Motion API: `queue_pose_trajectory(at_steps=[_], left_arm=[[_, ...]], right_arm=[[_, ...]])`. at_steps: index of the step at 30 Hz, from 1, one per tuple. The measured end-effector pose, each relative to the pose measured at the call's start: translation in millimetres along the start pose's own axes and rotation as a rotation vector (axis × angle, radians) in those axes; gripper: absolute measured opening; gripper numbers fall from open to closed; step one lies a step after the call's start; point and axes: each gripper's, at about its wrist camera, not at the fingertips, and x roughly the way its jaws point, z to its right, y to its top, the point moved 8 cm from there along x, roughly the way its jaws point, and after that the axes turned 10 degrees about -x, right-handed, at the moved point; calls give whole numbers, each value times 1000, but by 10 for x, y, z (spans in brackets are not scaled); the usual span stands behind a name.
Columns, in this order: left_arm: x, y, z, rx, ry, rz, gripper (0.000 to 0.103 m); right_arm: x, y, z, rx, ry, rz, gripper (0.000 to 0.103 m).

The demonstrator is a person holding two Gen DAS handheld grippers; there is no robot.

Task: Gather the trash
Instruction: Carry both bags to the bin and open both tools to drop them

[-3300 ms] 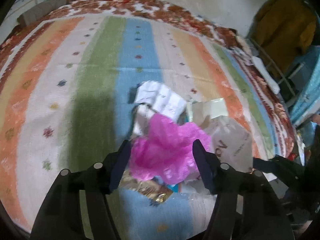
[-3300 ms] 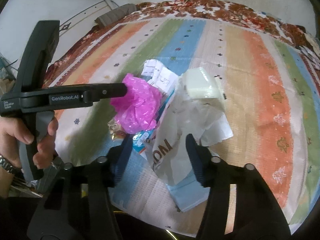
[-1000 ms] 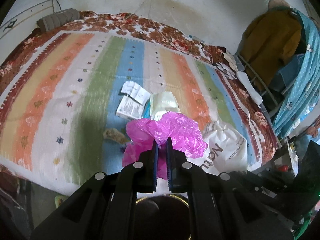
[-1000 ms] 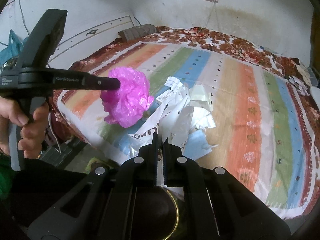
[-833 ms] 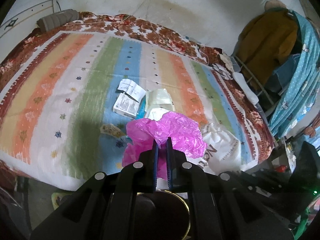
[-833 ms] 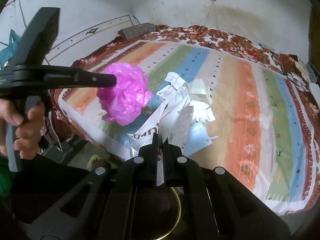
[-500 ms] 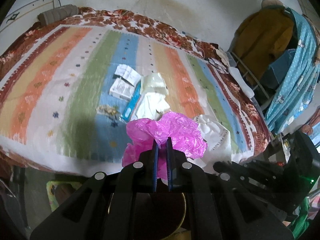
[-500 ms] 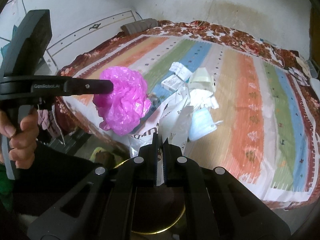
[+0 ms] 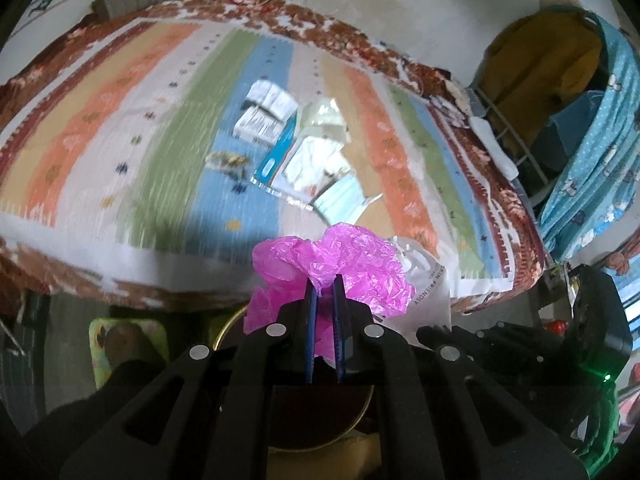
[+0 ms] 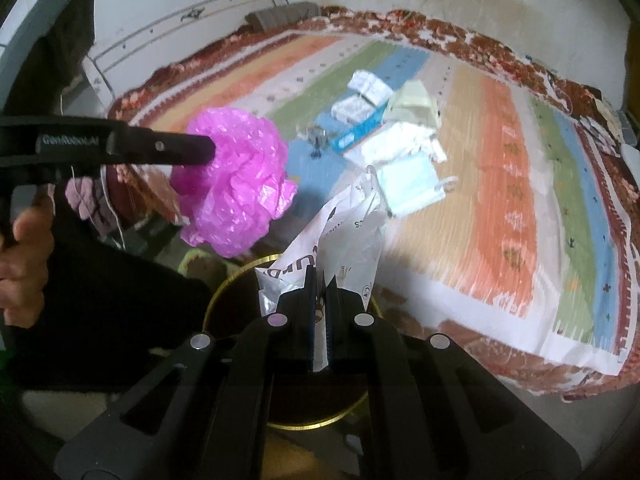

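Note:
My left gripper (image 9: pixel 323 280) is shut on a crumpled pink plastic bag (image 9: pixel 352 268), held off the near edge of the striped bed; the bag also shows in the right wrist view (image 10: pixel 236 184). My right gripper (image 10: pixel 320 276) is shut on a white printed plastic bag (image 10: pixel 340 232), which also shows in the left wrist view (image 9: pixel 424 280). Both bags hang above a dark round bin with a gold rim (image 10: pixel 216 300), which also shows in the left wrist view (image 9: pixel 228 324). More trash lies on the bed: a face mask (image 10: pixel 412 188), white paper (image 10: pixel 396 144), a blue packet (image 10: pixel 356 132), small boxes (image 10: pixel 352 108).
The striped bedspread (image 10: pixel 508 200) fills the far half of both views. A foot in a green sandal (image 9: pixel 120 340) stands left of the bin. A rack with a yellow garment (image 9: pixel 540 64) and a blue curtain (image 9: pixel 592 160) are at the right.
Both grippers closed on their bags, lifted them off the bed and drew back past its near edge. The bin has come under them.

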Motion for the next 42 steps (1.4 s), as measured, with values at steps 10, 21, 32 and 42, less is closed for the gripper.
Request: queue_pose_trajectory(at_steps=[10, 21, 32, 42], left_arm=[[235, -256, -203, -59, 89, -80, 6], [427, -326, -271, -122, 89, -164, 30], [333, -216, -305, -137, 99, -116, 50], [245, -35, -389, -152, 122, -53, 72]], right_arm=[[334, -366, -58, 66, 64, -160, 3], [495, -458, 12, 164, 115, -225, 30], [427, -385, 114, 185, 82, -182, 32], [364, -299, 249, 225, 64, -137, 48]])
